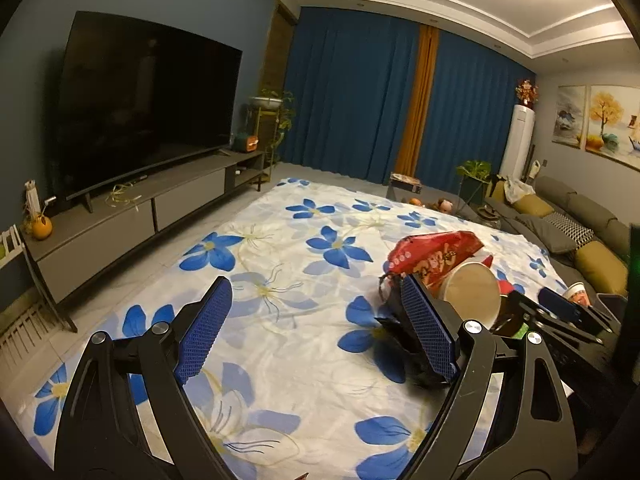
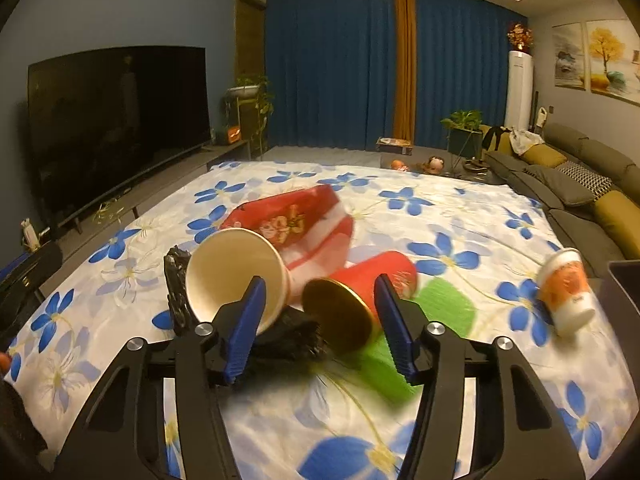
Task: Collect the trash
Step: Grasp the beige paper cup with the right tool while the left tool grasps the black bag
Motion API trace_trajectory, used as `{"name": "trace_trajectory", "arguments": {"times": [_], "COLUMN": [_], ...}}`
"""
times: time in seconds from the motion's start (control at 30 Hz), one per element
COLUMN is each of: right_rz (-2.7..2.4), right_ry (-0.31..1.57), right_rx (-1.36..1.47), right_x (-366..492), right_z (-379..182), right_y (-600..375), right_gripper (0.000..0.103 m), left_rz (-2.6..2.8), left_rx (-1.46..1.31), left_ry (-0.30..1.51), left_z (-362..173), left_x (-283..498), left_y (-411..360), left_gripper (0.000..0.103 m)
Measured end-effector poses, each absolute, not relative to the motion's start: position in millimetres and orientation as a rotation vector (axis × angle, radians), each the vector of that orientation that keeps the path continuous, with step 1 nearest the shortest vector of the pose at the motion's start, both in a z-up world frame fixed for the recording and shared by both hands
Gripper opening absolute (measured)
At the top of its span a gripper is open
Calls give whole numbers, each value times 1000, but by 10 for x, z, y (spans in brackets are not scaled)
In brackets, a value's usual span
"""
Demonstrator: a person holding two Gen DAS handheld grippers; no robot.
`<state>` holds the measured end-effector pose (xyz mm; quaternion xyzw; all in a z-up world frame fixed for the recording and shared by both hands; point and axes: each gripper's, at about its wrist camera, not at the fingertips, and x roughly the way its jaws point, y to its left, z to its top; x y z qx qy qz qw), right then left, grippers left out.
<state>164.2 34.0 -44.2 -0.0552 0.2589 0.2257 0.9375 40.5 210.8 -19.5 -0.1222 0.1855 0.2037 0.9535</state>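
Your left gripper [image 1: 316, 332] is hovering over the flowered sheet [image 1: 280, 248] with its blue-padded fingers [image 1: 204, 332] standing wide apart and nothing but cloth lying between them. Just beyond your right finger a crumpled black wrapper [image 1: 394, 320] is lying against the pad's outer side, and past it a tipped paper cup [image 1: 476, 296] is showing its pale inside, with a red snack bag [image 1: 432, 254] resting behind. Farther right the other gripper [image 1: 560, 312] is reaching in beside the cup.

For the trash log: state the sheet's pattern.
Sheet: white with blue flowers, clearest in the left wrist view.
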Motion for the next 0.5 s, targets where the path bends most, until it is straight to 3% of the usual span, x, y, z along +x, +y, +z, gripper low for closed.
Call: {"name": "trace_trajectory", "arguments": {"times": [0.1,0.2,0.3,0.33,0.5], "right_rz": [472,474,485,487,475], "right_ry": [550,574,604,611,576], "right_rx": [-127,-137,-146,-155,-149], "right_x": [1748,1822,1882,1889,1817], "right_z": [-488,-534,-607,-631,-604], "right_y": [489,545,596,609,532], "right_gripper": [47,35,19,7,4], "left_rz": [407,403,390,383,344], "left_rx": [-254,-255,-258,-257,-264], "left_ry": [375,376,379,381,395], "left_z": [-202,-211,-222,-227,-265], "left_x": [413,429,449,459,517], "left_y": [2145,2155,2149,2136,2059], "left_gripper": [85,85,85,85,85]}}
